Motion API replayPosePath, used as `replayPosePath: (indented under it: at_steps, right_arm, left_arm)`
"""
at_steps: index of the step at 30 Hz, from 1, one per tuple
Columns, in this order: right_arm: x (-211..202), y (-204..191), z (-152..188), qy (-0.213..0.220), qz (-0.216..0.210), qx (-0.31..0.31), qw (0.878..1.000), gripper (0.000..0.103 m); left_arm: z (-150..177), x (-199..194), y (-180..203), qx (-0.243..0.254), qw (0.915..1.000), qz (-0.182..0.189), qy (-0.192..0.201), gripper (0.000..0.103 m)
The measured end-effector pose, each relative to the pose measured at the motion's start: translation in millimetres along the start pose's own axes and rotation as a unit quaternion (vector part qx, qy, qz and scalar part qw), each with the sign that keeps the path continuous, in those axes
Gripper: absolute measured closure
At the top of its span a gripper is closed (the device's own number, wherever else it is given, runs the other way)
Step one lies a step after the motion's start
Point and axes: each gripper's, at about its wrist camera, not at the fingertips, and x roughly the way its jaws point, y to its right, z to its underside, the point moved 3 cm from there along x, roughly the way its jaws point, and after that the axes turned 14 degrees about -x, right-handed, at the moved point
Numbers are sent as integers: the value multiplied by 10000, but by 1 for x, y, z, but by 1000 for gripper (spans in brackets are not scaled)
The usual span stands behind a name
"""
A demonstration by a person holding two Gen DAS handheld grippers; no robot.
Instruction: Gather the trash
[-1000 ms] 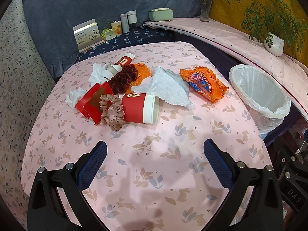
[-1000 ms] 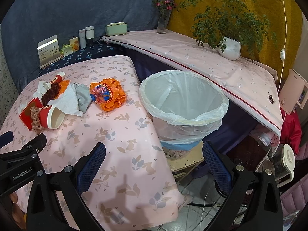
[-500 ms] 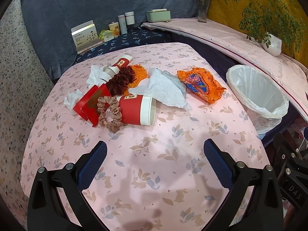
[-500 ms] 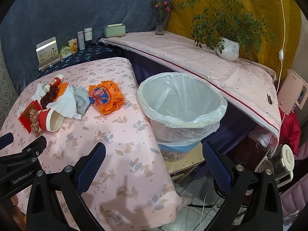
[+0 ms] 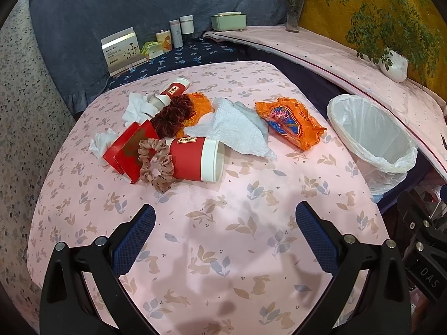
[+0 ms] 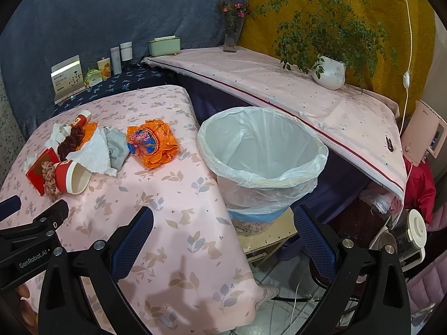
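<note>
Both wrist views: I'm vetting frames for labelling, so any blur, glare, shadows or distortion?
Left wrist view: sharp, evenly lit; soft gripper shadows on the tablecloth; fisheye bends the table edges. Right wrist view: sharp too; the bin liner is bright but not blown out; dark corners.

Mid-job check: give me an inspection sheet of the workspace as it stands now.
Surface: pink tablecloth, trash piled at far left.
Job's things: tipped red cup, orange wrapper, white napkin; lined bin looks empty.
Clutter: two scrunchies, red card.
Grippers: left gripper and right gripper open, holding nothing.
Cables: white cord on right wall.
Surroundings: potted plant, shelf bottles.
</note>
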Motion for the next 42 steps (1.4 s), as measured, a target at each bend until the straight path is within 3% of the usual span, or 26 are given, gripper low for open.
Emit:
replayPosePath:
  at_steps: [18,37,42]
  right_arm:
    - [15,-7,-4,-61,-9,9,10000,7]
    - [70,-34,-39,-54,-263,34,9996,7]
    - [84,-45,-43,-128,-360,-21,9993,7]
  left_arm:
    - [-6,13,-7,-9,9999,83,56,7]
    - [-37,66,-79,-955,9951,-90,-227,7]
    - [-40,77,-82,-792,9966,0,-246,7]
